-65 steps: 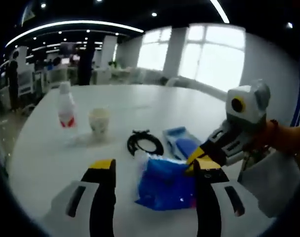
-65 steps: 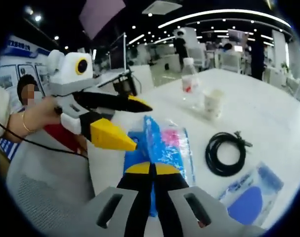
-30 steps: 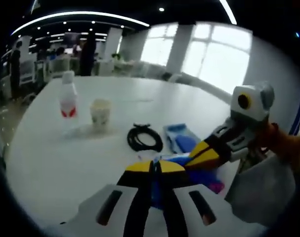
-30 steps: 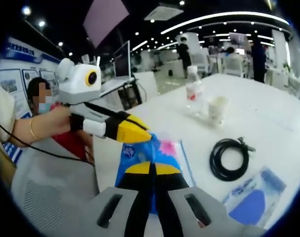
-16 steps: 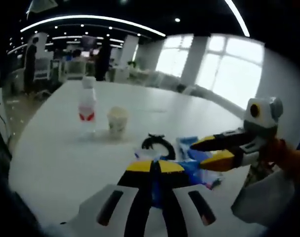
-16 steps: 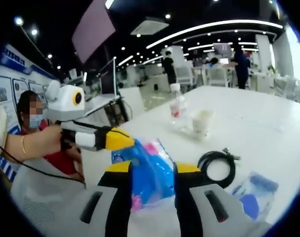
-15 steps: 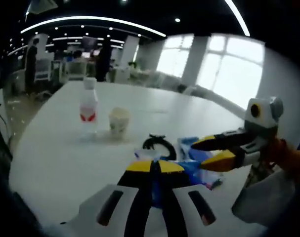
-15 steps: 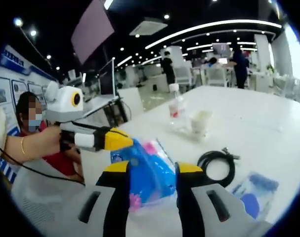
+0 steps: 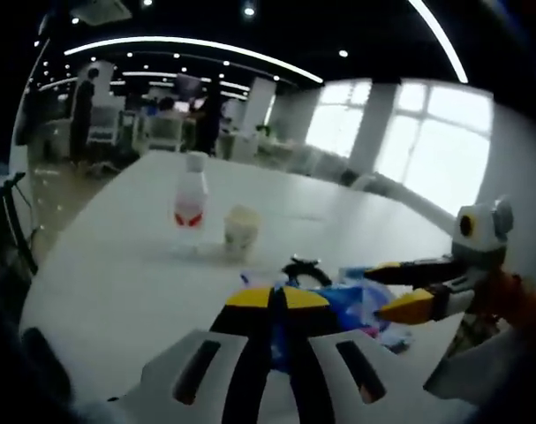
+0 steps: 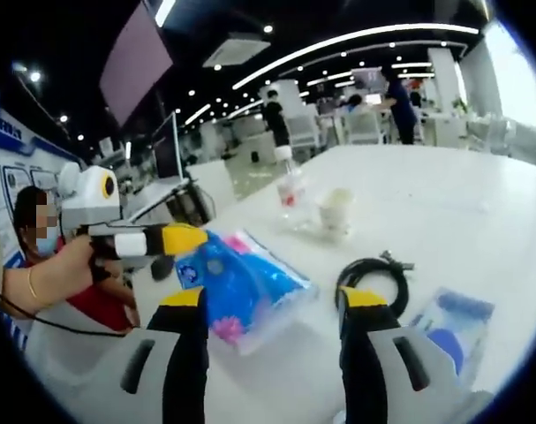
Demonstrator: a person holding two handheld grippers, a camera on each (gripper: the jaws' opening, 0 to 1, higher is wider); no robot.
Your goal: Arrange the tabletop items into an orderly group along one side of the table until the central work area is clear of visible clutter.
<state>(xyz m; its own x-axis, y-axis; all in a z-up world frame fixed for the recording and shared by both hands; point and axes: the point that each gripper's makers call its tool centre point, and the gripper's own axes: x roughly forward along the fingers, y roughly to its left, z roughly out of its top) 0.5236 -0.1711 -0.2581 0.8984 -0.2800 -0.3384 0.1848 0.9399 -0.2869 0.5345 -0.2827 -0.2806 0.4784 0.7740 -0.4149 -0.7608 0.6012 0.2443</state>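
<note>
Near the table's (image 10: pixel 479 221) edge closest to the seated person, the blue plastic package (image 10: pixel 241 287) lies partly lifted, one corner pinched by the left gripper (image 10: pixel 192 240), whose yellow tips meet on the wrapper in the right gripper view. In the left gripper view that same gripper (image 9: pixel 275 299) shows its two jaws pressed together, with the blue package (image 9: pixel 343 309) just beyond the tips; it is clenched on the package. A hand (image 10: pixel 51 274) with a thin bracelet grips the tool's body.

The right gripper (image 10: pixel 272 305) stands released, its two yellow-tipped jaws well apart, the package between and just beyond them without touching either jaw. Seen from the left gripper view, the right gripper (image 9: pixel 396 291) comes in from the right side with jaws parted, hovering over the package's far end.

Farther in on the white table, a coiled black cable (image 10: pixel 373 283) lies flat beside the package; it shows in the left gripper view as a dark loop (image 9: pixel 305 268) just behind the package. Beside the cable, toward the right, a clear pouch with a blue item inside (image 10: pixel 449 331) lies flat.

Toward the far edge, a clear bottle with a red label (image 10: pixel 291 194) stands upright, and a paper cup (image 10: pixel 335 212) stands upright just beside it; in the left gripper view the bottle (image 9: pixel 190 212) and cup (image 9: pixel 241 228) are near each other and well apart from the package.

People stand among desks and chairs in the room behind the table.
</note>
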